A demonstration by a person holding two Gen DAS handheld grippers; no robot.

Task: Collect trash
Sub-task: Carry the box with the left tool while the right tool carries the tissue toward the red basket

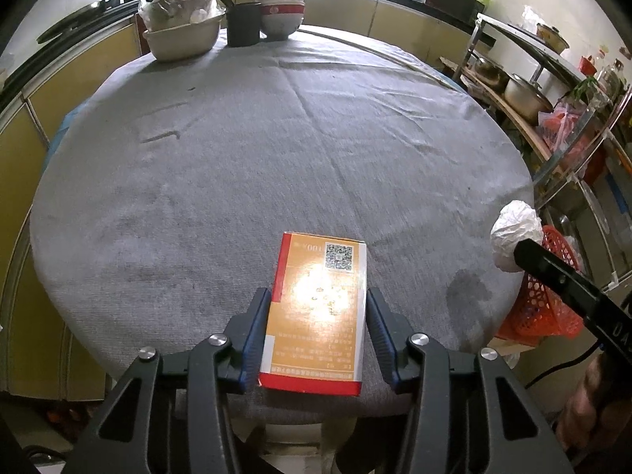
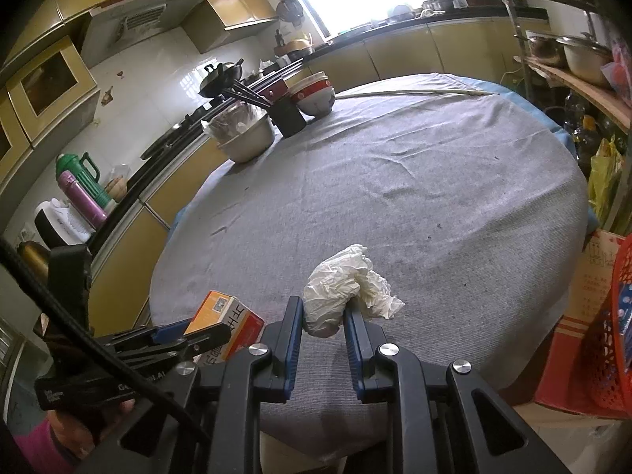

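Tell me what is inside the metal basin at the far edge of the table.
The metal basin holds a clear plastic bag bulging above its rim, with brownish contents inside. What those contents are, and anything beneath the bag, is covered.

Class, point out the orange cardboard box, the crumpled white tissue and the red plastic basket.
Orange cardboard box (image 1: 316,308), left wrist view, top face.
Crumpled white tissue (image 2: 343,284), right wrist view, middle.
Red plastic basket (image 1: 541,308), left wrist view, mesh wall.

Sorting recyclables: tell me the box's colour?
Orange with red and white edges, the box shows best in the left wrist view.
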